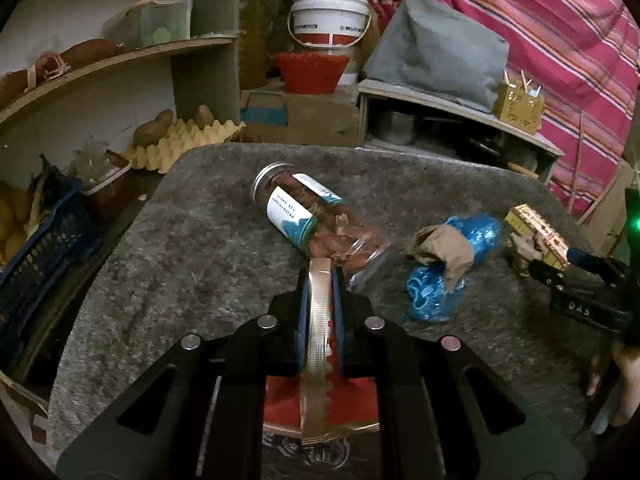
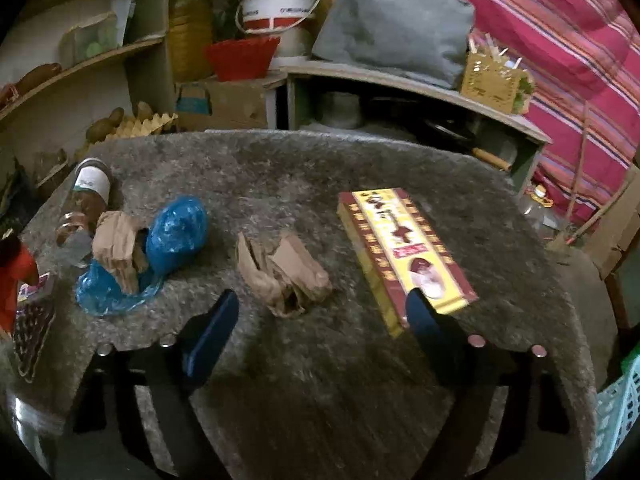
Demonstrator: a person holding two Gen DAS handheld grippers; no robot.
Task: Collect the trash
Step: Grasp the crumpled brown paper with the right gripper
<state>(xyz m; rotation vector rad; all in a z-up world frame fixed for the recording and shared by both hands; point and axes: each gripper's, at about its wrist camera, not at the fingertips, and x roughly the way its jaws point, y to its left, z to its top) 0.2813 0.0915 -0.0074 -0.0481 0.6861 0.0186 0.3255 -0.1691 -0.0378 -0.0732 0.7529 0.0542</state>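
Right wrist: crumpled paper [image 2: 284, 276] between blue bag [image 2: 160, 248] and box [image 2: 408, 256].

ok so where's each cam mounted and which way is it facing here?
Left wrist: on the left tongs, looking forward and down over the grey mat at the lying jar; own fingers clamp a red wrapper; right tongs at the right edge.
Right wrist: on the right tongs, open, facing the crumpled brown paper and yellow box.
Shared: jar, blue plastic bag, white bucket.
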